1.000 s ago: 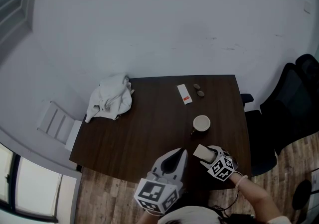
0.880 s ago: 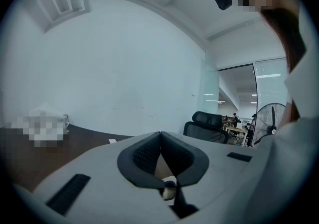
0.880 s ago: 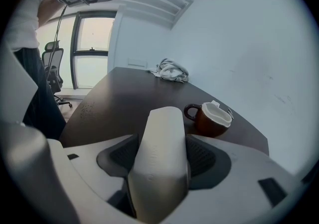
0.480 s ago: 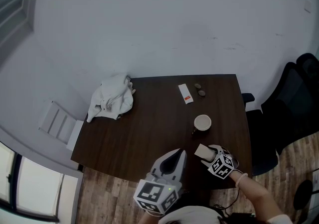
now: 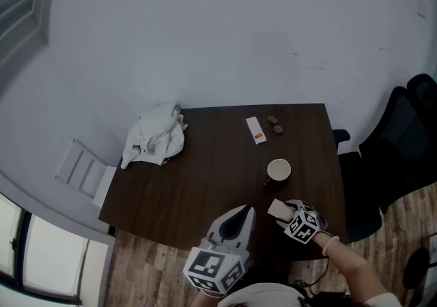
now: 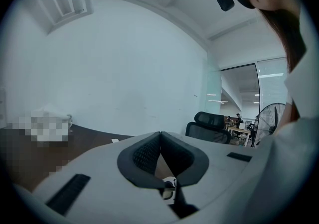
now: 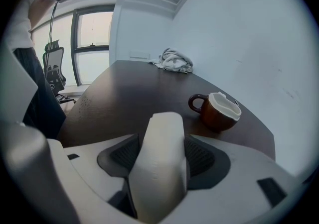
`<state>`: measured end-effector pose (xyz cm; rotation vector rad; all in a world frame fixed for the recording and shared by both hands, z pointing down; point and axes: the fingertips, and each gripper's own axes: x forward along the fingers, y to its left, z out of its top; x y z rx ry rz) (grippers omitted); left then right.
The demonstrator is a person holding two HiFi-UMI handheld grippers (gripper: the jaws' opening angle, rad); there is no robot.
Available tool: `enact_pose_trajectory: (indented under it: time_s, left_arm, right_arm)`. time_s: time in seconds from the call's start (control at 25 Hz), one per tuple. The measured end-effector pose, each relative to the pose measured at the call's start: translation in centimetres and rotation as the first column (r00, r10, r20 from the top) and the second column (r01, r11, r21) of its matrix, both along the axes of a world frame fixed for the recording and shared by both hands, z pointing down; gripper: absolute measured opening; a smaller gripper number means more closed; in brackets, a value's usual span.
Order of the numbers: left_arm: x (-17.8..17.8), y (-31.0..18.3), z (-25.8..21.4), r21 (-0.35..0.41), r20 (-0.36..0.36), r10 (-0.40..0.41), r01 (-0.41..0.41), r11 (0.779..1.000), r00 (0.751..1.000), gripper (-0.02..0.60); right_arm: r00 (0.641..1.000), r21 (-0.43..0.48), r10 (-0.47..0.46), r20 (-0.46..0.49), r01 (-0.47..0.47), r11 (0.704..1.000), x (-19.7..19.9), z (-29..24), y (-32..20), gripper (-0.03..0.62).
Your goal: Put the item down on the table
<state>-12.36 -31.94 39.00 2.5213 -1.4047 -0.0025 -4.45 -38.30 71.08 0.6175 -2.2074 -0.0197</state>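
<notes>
- The white, soft-looking folded pad is sitting upright between the pads of the right gripper, which is pinching it on both flat sides. It is hanging over the near right part of the dark brown wooden table, on the person's side of the mug.
- To set it down well, I judge the person should be lowering the right gripper until the pad's lower end is meeting bare wood. Only then should the jaws be spreading, slowly, since so soft a thing is likely clinging to a pad or flopping over.
- The brown ceramic mug with a white inside is standing near, beyond the pad. Keeping the drop on the near side is avoiding a knock against its handle.
- The left gripper is waiting with its jaws pressed together on nothing, off the near table edge.
- The crumpled white cloth at the far left corner is lying well apart, playing no part here.
- What the pad is made of is staying unclear to me; paper or foam both seem possible.
- Its lower end is being hidden by the gripper body, so I cannot tell whether it is touching the table.
</notes>
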Motion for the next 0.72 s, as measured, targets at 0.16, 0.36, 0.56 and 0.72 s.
enact_pose_trajectory:
  time_s: [0.16,0.36,0.56,0.72]
  left_arm:
    - [-0.1,0.1,0.0,0.001,0.001,-0.006,0.006,1.000,1.000,0.020]
    - [0.0,0.2,0.0,-0.001,0.002,-0.007,0.007,1.000,1.000,0.020]
    - [0.5,0.6,0.0,-0.007,0.003,0.004,-0.004,1.000,1.000,0.020]
    - [0.6,1.2,-0.1,-0.003,0.000,0.008,-0.008,1.000,1.000,0.020]
  right_arm:
    - [0.999,0.001,0.023,0.024,-0.023,1.000,0.1,0.1,0.1,0.281]
    - [0.999,-0.008,0.028,0.029,-0.028,1.000,0.2,0.0,-0.1,0.282]
    - [0.998,0.005,0.047,0.031,-0.047,0.999,0.1,-0.3,0.2,0.282]
    - [0.993,0.025,0.081,0.087,-0.083,0.996,-0.1,-1.9,0.5,0.281]
